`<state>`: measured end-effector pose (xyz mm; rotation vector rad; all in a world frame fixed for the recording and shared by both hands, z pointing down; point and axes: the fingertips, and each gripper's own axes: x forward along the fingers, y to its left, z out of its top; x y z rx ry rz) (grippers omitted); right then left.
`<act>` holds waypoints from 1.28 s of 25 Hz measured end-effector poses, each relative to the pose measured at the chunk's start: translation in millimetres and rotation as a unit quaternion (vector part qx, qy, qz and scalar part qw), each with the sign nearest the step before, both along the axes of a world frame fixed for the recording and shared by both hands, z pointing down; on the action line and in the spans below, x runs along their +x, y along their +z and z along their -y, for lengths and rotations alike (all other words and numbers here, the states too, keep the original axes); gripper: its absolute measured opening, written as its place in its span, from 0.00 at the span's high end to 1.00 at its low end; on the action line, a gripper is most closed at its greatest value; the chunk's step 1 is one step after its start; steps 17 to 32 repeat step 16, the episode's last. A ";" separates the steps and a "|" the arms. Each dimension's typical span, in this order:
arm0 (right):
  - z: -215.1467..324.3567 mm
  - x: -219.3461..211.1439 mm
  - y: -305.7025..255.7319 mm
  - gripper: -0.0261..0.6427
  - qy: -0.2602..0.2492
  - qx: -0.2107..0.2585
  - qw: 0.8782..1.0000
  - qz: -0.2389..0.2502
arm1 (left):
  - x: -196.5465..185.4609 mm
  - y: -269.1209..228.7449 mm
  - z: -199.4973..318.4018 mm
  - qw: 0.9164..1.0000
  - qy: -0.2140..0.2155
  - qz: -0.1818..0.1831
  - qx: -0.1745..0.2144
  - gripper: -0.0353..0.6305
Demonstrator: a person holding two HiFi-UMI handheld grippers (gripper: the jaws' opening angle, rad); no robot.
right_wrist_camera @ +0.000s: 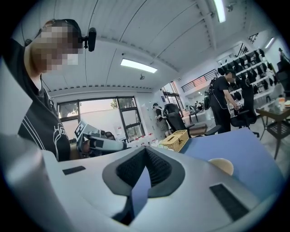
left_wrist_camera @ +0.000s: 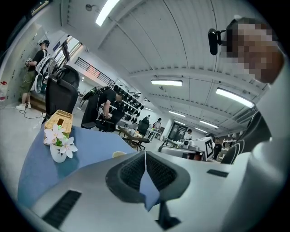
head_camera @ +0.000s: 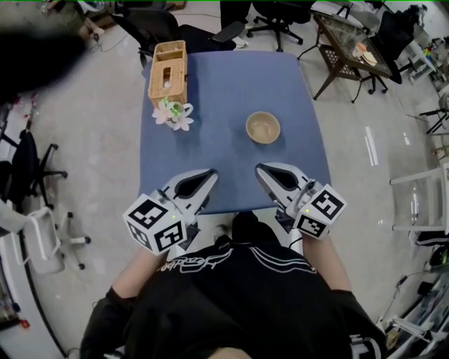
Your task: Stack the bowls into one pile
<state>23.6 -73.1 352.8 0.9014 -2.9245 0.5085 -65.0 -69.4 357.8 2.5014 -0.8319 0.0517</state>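
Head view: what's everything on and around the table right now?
table: one, blue, centre.
bowl: one visible, tan, right of centre; any nested beneath, cannot tell.
wicker box: one, tan, far left corner.
flower vase: one, white, just nearer than the box.
office chairs: several, black, surrounding floor.
left tool: one, grey, shut, empty, near edge.
right tool: one, grey, shut, empty, near edge.
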 end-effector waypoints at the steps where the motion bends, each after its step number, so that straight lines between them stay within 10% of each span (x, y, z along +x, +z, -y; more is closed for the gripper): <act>1: 0.0 0.9 1.8 0.92 0.002 -0.002 1.000 0.000 | 0.0 2.2 -1.1 1.000 0.001 0.001 -0.002 0.90; 32: 11.6 12.5 17.5 0.92 0.019 -0.011 1.000 0.004 | 7.8 18.1 9.2 1.000 -0.001 0.004 -0.021 0.90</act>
